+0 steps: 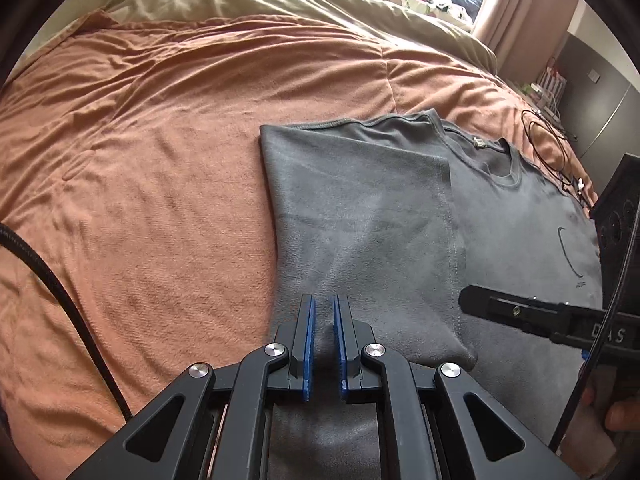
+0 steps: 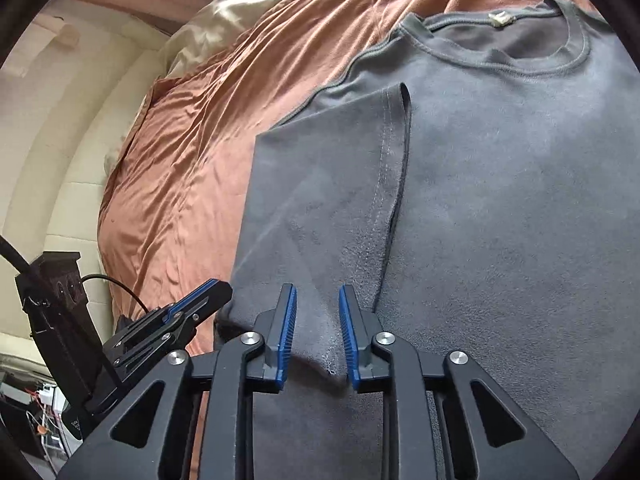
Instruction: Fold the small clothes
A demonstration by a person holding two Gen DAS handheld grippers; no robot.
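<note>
Grey T-shirt (image 1: 400, 208) flat on bed (image 1: 160, 140), sleeve folded inward. Left gripper (image 1: 324, 308) jaws nearly closed – fabric between. Right gripper (image 2: 318, 300) jaws slightly apart – astride a fabric ridge at 6 o'clock.

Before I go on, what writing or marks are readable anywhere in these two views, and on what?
"D AS", white letters with one hidden behind a cable, on the right gripper.
Small print under a thin circle outline on the grey T-shirt: too small to read.
Neck label inside the collar: too blurred to read.
Nothing else legible.
</note>
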